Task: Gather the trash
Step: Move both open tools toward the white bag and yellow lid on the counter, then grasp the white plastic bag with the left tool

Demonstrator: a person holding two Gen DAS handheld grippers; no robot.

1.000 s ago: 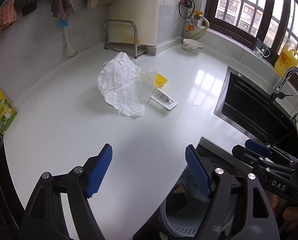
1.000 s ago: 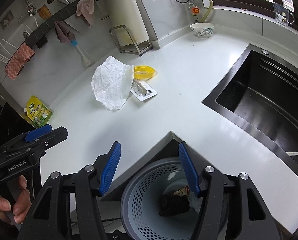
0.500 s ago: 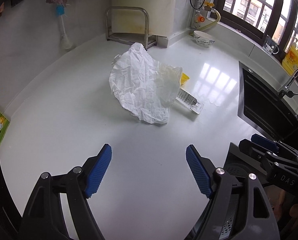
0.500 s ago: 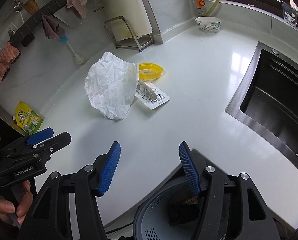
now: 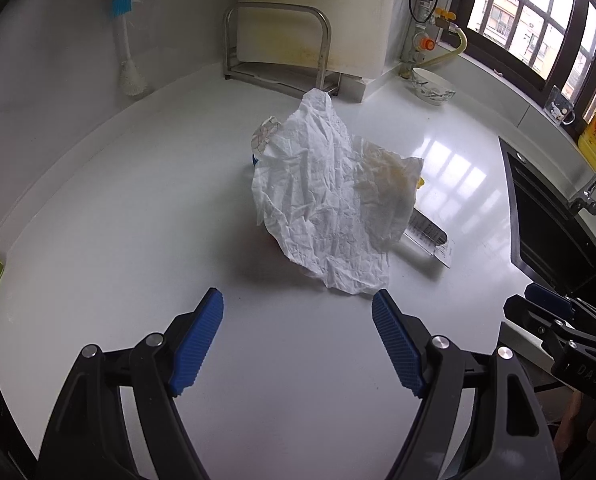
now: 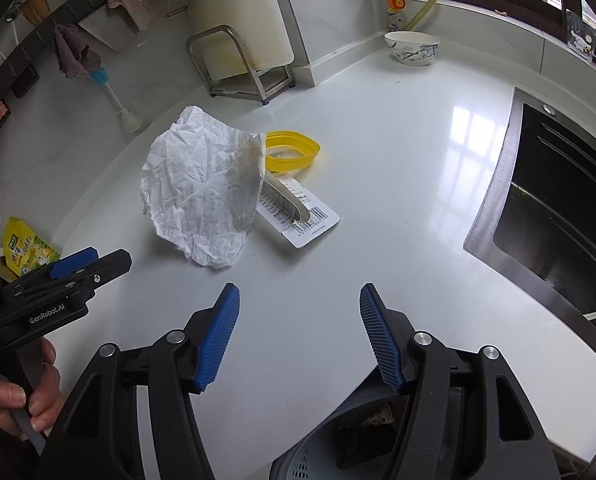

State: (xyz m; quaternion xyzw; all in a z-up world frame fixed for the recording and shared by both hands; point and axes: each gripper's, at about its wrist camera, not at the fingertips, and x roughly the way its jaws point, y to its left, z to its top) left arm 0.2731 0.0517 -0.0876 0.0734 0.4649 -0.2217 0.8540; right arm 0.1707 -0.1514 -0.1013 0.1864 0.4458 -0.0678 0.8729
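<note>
A crumpled white paper sheet (image 5: 322, 200) lies on the white counter, also in the right wrist view (image 6: 202, 192). Beside it lie a yellow lid (image 6: 292, 150) and a barcode card package (image 6: 298, 216), which the paper partly covers. My left gripper (image 5: 298, 340) is open and empty, just short of the paper's near edge. My right gripper (image 6: 298, 336) is open and empty, over the counter's front edge. A grey perforated bin (image 6: 338, 440) with dark trash inside sits below the right gripper.
A black sink (image 6: 558, 208) is set in the counter at right. A metal rack (image 5: 276, 48), a bottle brush (image 5: 128, 60) and a bowl (image 5: 434, 86) stand at the back. A yellow-green packet (image 6: 28, 248) lies at the left edge.
Both grippers have moved forward over the counter toward the paper. The bin has dropped out of the left wrist view and sits lower in the right wrist view.
</note>
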